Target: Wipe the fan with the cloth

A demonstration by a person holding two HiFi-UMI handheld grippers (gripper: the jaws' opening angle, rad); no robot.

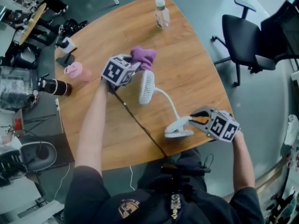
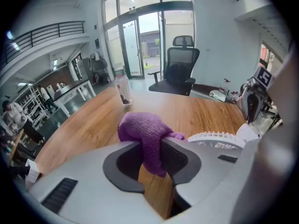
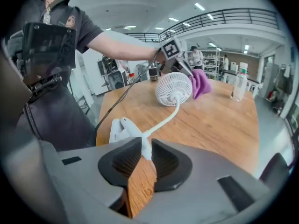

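The left gripper (image 2: 152, 149) has its jaws clenched on a purple cloth (image 2: 142, 127), which bunches up above them and hangs down between the dark pads (image 2: 176, 158). In the head view this gripper sits left of centre, with the cloth at its tip just above the round white head of the fan (image 1: 146, 87). I cannot tell whether cloth and fan touch.

The right gripper (image 3: 146, 149) is closed on the white end of the fan's clip base (image 3: 121, 127), where the bent neck (image 3: 163, 118) leaves it. In the head view the gripper is at the lower right, and the base lies on the wooden table (image 1: 201, 64) just to its left.

A black cable (image 1: 140, 122) runs from the left gripper down to the table's lower edge. A clear bottle (image 1: 161, 13) stands at the top of the table, well apart from the fan. A pink object (image 1: 74, 70) sits near the left edge. A black office chair (image 1: 243, 41) stands on the floor at the upper right.
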